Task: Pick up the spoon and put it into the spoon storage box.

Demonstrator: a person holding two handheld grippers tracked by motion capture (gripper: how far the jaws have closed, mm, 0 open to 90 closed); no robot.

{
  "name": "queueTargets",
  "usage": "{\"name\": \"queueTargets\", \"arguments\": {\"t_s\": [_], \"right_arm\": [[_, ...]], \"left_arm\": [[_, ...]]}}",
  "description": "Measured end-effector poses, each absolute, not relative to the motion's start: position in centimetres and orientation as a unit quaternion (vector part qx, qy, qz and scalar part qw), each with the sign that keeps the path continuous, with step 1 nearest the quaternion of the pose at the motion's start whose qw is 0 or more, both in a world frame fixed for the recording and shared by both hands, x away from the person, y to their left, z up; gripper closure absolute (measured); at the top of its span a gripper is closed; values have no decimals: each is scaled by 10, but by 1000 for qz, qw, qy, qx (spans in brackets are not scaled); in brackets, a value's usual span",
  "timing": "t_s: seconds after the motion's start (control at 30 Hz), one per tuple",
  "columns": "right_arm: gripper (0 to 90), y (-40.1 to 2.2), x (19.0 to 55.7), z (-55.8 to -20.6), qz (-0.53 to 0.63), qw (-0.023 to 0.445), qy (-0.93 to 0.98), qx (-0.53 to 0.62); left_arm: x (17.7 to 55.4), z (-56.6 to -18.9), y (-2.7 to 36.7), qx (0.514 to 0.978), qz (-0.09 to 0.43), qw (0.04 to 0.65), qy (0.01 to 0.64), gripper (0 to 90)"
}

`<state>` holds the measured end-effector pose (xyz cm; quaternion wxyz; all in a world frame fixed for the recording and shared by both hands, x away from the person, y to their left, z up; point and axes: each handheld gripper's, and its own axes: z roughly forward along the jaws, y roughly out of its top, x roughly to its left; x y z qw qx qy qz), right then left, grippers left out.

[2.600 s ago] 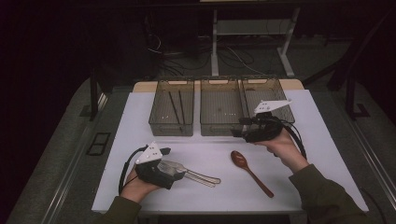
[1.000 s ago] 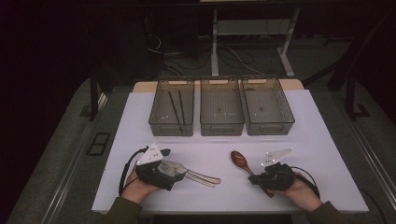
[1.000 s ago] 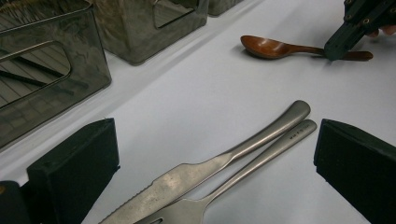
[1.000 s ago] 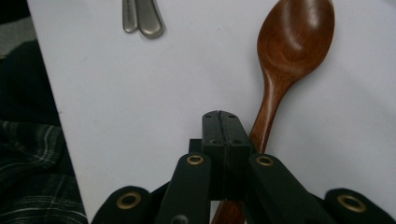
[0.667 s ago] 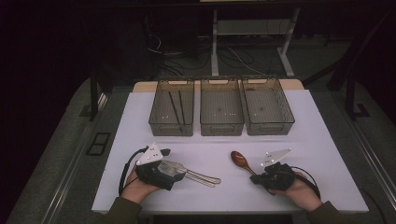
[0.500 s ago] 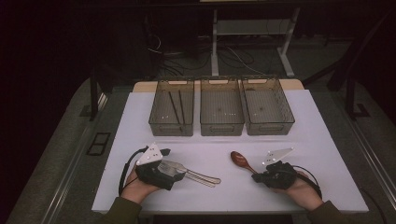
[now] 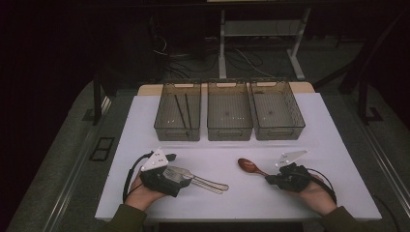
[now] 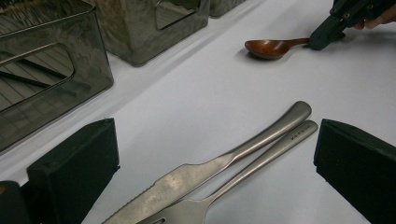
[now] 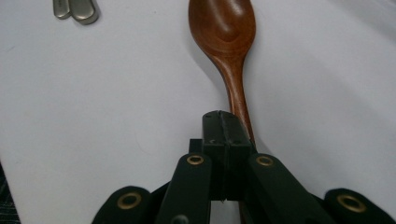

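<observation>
A brown wooden spoon (image 7: 247,166) (image 9: 224,28) lies on the white table, bowl to the left. My right gripper (image 7: 270,180) (image 9: 224,126) is shut, its jaws pressed together with nothing between them. Its tip rests over the spoon's handle, which passes under the right jaw; the left gripper view shows the same, with the right gripper (image 8: 327,33) on the handle of the spoon (image 8: 271,46). My left gripper (image 7: 181,178) (image 8: 217,122) stands open at the front left. A steel knife (image 8: 224,161) and fork (image 8: 261,158) lie side by side on the table between its jaws, untouched.
Three clear bins stand in a row at the back: the left bin (image 7: 177,131) holds dark chopsticks (image 7: 183,112), beside it are the middle bin (image 7: 229,131) and the right bin (image 7: 278,131). The table's front edge runs just below both hands.
My right gripper came down from the right bin to the table front and set itself over the spoon's handle. It has barely shifted in the last second. The left gripper stayed put.
</observation>
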<state>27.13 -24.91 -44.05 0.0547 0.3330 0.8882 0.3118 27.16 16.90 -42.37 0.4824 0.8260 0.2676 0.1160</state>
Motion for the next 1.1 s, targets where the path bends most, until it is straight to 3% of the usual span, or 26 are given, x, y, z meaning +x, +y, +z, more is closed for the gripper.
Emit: {"name": "queueTargets", "arguments": {"t_s": [0.67,1.0,1.1], "right_arm": [[891,-270,294,-441,300,107,873,370],[885,-277,295,-434,348,75,857,373],[736,-278,296,-428,376,54,852,361]], "left_arm": [[272,-423,169,826,118,483,266,0],[272,-423,169,827,118,482,264,0],[272,-424,168,827,118,481,264,0]]}}
